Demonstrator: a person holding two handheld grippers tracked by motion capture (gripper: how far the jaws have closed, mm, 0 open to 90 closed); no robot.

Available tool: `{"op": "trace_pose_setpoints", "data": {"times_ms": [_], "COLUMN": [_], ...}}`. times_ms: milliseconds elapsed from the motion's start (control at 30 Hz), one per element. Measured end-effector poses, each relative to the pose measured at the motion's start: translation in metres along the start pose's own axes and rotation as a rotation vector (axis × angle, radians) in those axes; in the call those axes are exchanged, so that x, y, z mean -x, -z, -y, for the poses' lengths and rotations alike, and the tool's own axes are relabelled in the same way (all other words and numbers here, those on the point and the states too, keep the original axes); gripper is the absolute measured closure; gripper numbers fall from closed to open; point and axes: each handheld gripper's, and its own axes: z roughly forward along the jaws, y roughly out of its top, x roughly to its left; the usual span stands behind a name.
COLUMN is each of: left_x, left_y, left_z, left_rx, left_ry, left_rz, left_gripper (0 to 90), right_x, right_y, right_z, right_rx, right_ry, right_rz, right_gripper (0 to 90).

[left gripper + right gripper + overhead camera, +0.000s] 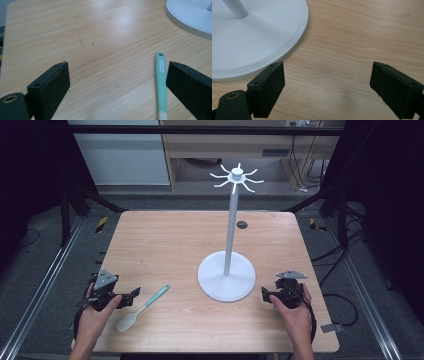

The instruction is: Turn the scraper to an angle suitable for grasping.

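A teal-handled spatula (142, 308) with a white blade lies on the wooden table (170, 240), slanting from near left to far right. My left gripper (131, 296) sits just left of it, held low over the table, jaws open and empty. In the left gripper view the spatula handle (161, 82) lies just inside the right jaw, untouched. A white stand (226, 275) with a round base, a tall pole and hooks (236, 176) on top rises at centre right. My right gripper (266, 295) rests open just right of the base (262, 37), nothing between its jaws.
A small dark hole (242, 224) sits in the table near its far edge. Metal rails (42, 285) run along both sides of the table. Shelving and cables stand behind the far edge.
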Motion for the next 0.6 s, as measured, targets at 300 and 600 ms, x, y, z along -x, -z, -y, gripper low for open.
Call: {"op": "trace_pose_setpoints", "data": {"times_ms": [300,600], "left_x": [0.014,0.012], "left_y": [-0.023,-0.056], "left_z": [-0.027,-0.036], "left_rx": [-0.133,-0.242], "left_ry": [-0.106,-0.102], "left_rz": [0.026,0.088], "left_gripper": [6.1,13.1], "right_x": [0.004,0.003], "right_y": [0.001,0.000], "right_z": [0.001,0.001], "right_rx": [-0.004,-0.008], "right_ry": [-0.017,-0.012], "right_rz": [0.005,0.002], "right_gripper": [13.7,14.1]}}
